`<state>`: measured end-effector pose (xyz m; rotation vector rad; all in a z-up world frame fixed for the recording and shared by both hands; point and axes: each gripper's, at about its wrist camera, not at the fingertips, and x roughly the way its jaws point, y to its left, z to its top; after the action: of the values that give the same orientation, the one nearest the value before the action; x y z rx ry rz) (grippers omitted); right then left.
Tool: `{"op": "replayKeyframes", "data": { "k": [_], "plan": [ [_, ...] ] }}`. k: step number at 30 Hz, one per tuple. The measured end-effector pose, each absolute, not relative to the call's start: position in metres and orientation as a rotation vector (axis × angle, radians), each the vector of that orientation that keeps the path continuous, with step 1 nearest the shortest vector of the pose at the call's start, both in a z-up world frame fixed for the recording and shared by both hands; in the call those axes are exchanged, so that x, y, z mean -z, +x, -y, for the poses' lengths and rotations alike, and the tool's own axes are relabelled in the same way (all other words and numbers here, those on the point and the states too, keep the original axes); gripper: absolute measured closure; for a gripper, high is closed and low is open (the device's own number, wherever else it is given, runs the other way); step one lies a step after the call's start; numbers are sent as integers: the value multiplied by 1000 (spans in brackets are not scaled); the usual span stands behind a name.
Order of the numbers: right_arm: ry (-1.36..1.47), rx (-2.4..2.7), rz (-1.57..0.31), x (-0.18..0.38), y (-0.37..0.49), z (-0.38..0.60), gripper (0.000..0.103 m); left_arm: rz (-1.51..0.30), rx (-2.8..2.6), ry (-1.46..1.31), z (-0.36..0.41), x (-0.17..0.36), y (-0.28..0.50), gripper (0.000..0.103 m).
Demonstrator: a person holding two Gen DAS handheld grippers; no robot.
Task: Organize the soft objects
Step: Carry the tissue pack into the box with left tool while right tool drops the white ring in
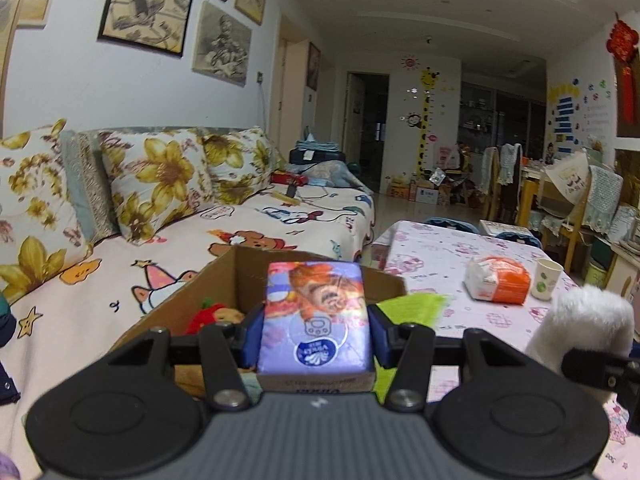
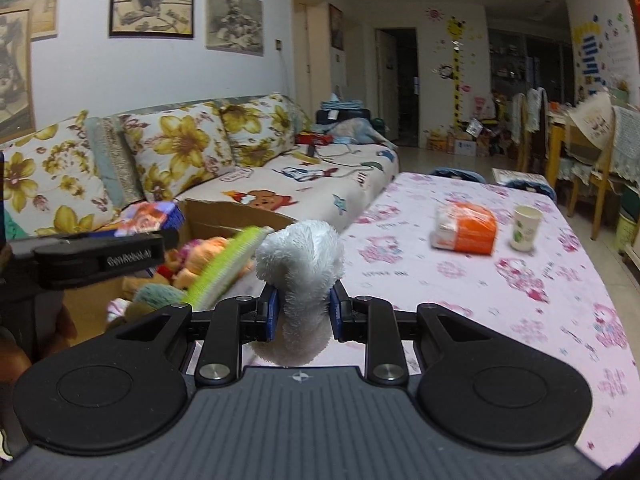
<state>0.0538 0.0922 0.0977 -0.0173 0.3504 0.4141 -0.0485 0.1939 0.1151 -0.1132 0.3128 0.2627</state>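
Looking along the right gripper [image 2: 303, 312], the right wrist view alone reveals the heap inside the cardboard box [image 2: 224, 216]: orange and teal plush toys [image 2: 192, 260] and a lime-green cloth [image 2: 224, 268] draped over its rim, beside the pink-patterned table [image 2: 500, 280]. "GenRobot.AI" reads on the left gripper [image 1: 316, 332], which pinches a purple tissue pack [image 1: 316, 312] over the box. The right claw pinches a white fluffy plush [image 2: 302, 264]. An orange tissue pack [image 2: 466, 230] and paper cup [image 2: 526, 227] sit beyond.
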Motion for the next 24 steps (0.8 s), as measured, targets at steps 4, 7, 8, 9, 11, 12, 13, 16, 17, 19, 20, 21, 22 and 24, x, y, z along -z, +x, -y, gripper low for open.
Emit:
{"op": "replayKeyframes", "data": {
  "k": [4,7,8,9,11,12,13,16,17,19,20,21,22,24],
  "plan": [
    [-13,-456,-343,-104,64,-108,72,-318,-284,-132,-207,-113,-49,51],
    [-10,-488,-343,-107,72,-118,72,-327,-298,-150,-217,-110,-49,51],
    [-11,-497,-344,-108,76,-124,72,-331,-301,-152,-220,-110,-48,51],
    [-10,-505,-345,-108,79,-128,72,-336,-304,-155,-222,-109,-48,51],
    [0,-525,-352,-110,85,-135,72,-343,-308,-164,-226,-107,-47,51],
    [7,-536,-356,-110,88,-138,72,-348,-310,-168,-228,-106,-47,51],
    [14,-547,-359,-111,90,-139,72,-353,-312,-172,-231,-104,-47,51],
    [36,-575,-375,-111,97,-148,72,-379,-313,-196,-239,-100,-45,51],
    [47,-586,-384,-112,101,-151,72,-388,-313,-205,-241,-98,-44,51],
    [69,-606,-397,-113,108,-157,72,-413,-313,-216,-244,-93,-42,51],
    [76,-613,-403,-113,111,-160,72,-427,-312,-220,-246,-91,-40,51],
    [81,-619,-409,-112,113,-161,72,-441,-312,-223,-247,-88,-39,51],
    [84,-625,-416,-112,116,-165,72,-456,-315,-225,-248,-86,-37,51],
    [87,-635,-430,-111,120,-170,72,-475,-316,-226,-250,-83,-36,51]
  ]
}}
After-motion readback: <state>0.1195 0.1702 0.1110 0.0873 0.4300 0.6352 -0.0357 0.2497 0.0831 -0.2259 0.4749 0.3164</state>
